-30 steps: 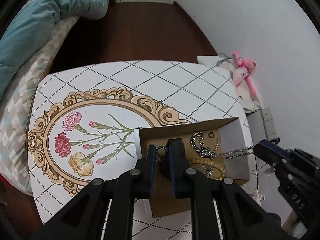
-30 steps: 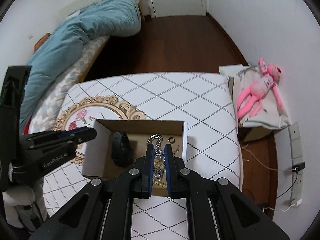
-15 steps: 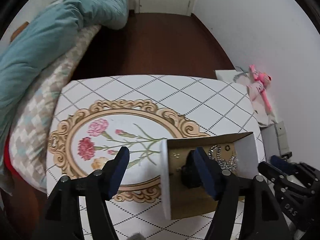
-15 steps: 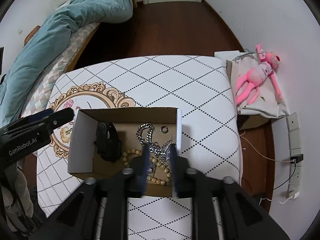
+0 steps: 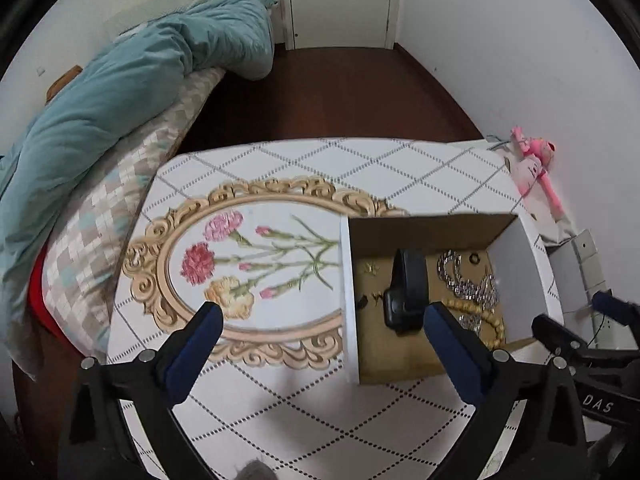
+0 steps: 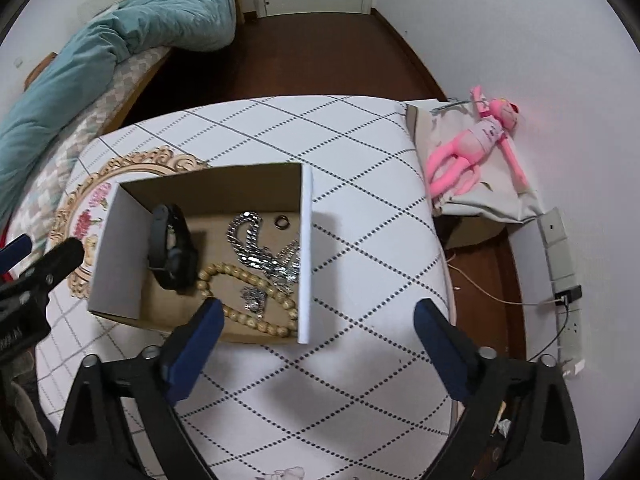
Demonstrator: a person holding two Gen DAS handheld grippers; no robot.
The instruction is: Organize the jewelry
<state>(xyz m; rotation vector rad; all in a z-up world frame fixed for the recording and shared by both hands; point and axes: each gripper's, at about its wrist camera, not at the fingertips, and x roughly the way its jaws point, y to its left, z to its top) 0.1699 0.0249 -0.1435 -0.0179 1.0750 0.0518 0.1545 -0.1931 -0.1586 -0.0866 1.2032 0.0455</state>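
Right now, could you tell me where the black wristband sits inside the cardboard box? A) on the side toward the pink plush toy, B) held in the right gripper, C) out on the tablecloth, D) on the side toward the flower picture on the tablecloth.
D: the black wristband stands on edge in the cardboard box, near the wall facing the flower picture, while the silver chain and bead bracelet lie further toward the plush side.

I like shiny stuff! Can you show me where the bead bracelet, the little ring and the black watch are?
bead bracelet (image 6: 236, 314): right wrist view, on its near strand of tan beads.
little ring (image 6: 283, 222): right wrist view, on its dark band.
black watch (image 6: 173, 246): right wrist view, on the middle of its strap.
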